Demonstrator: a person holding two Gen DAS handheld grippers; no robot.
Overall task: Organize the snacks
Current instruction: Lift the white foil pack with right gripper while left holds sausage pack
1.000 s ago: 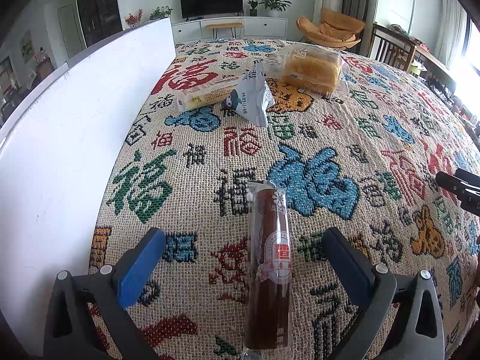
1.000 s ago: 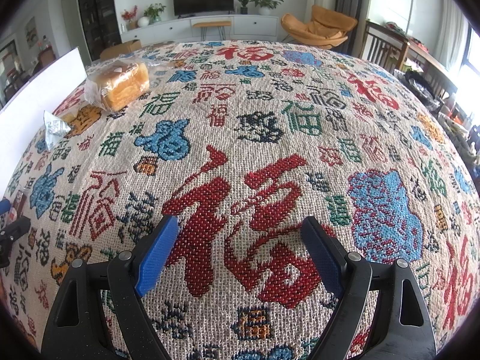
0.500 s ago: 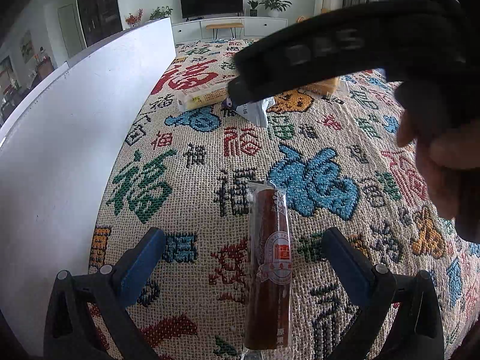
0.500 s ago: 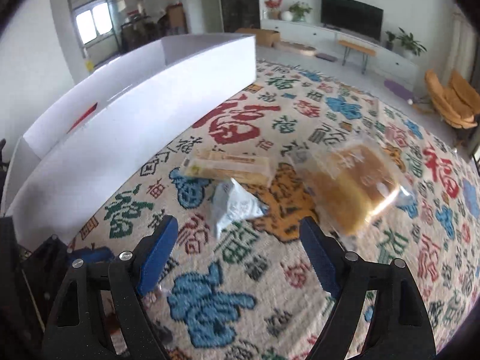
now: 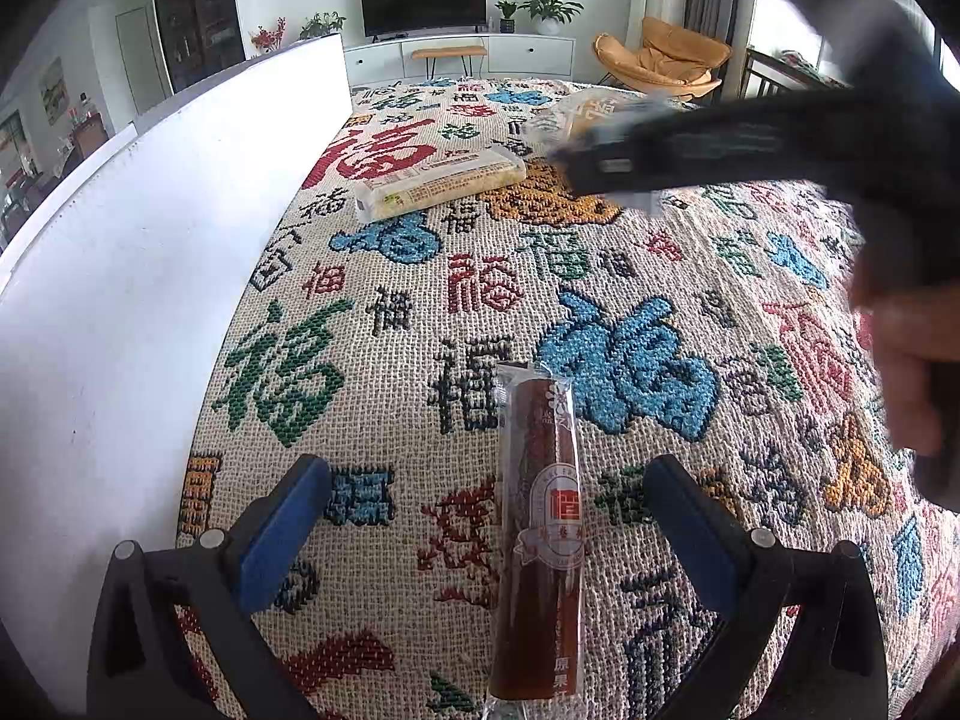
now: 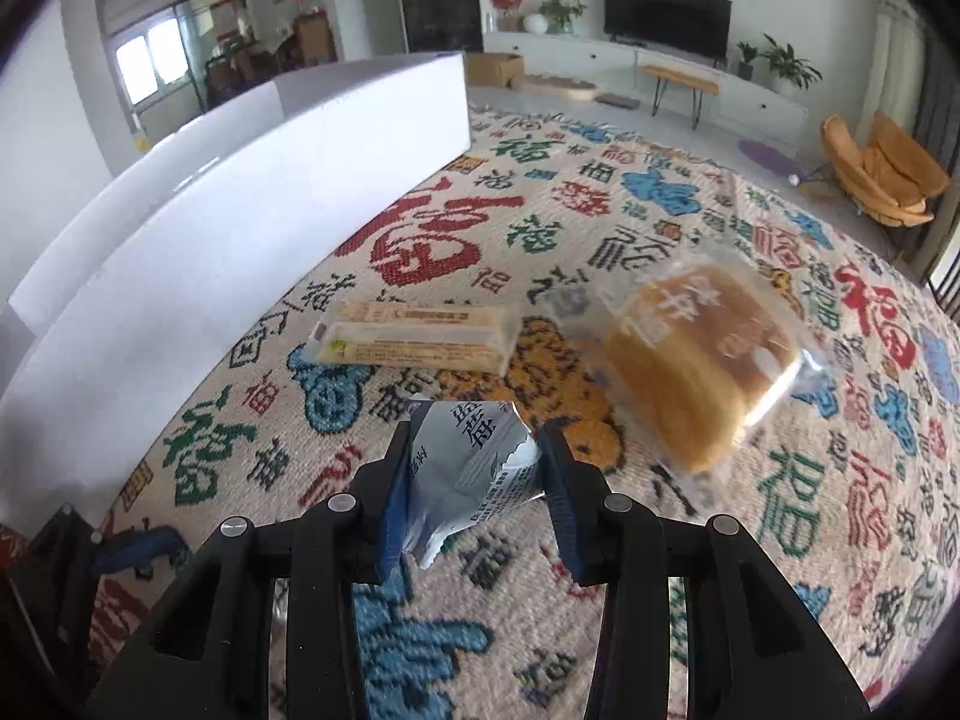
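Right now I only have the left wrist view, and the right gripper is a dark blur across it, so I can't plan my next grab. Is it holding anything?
Observer: Yes. The right gripper is shut on the crinkled silver-and-blue foil pouch, pinched between both pads.
Operator: What sits beside it, where the blur blocks my view?
Observer: A golden bread loaf in clear plastic wrap lies on the patterned woven cloth, just right of the pouch and apart from the fingers.
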